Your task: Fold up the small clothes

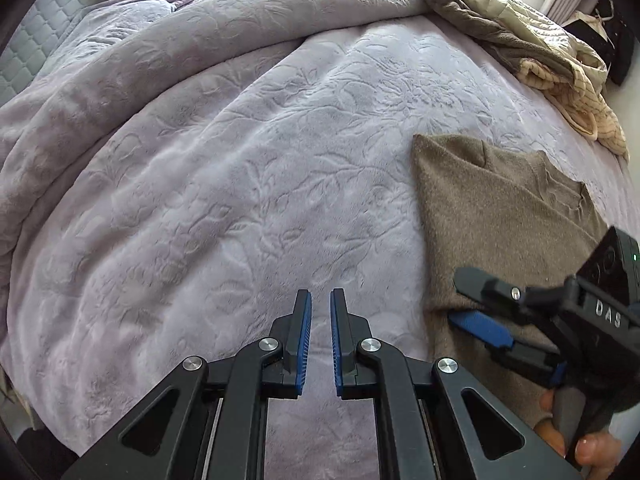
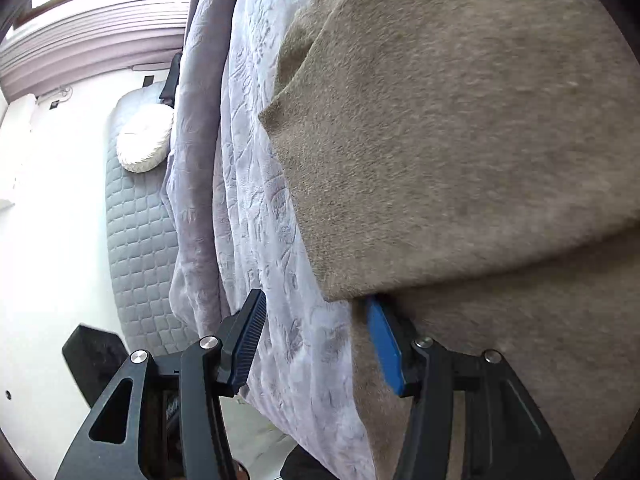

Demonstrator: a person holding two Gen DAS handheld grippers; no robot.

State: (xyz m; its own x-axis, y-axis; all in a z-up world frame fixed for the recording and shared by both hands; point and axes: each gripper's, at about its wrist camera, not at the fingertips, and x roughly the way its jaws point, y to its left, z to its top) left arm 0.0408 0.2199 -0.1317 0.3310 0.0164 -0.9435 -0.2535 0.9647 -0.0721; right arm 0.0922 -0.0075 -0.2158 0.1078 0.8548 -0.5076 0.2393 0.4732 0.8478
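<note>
A taupe fleecy garment [image 1: 500, 220] [image 2: 460, 140] lies folded on the lilac blanket [image 1: 240, 180] [image 2: 256, 200], at the right in the left wrist view. My left gripper [image 1: 320, 320] hangs over bare blanket to the garment's left, shut with nothing in it. My right gripper [image 1: 468, 306] [image 2: 316, 320] is at the garment's near left corner with its jaws opening. One blue pad [image 2: 384, 344] has its tip tucked under the edge of the folded top layer; the other finger [image 2: 248, 340] is off the cloth, out over the blanket. The pads do not press the cloth.
A heap of beige and grey clothes [image 1: 560, 60] lies at the blanket's far right. A grey quilted mattress pad [image 1: 40, 40] [image 2: 140, 240] and a white round cushion [image 2: 144, 140] lie beyond the blanket's bunched fold. A hand [image 1: 592, 448] holds the right gripper.
</note>
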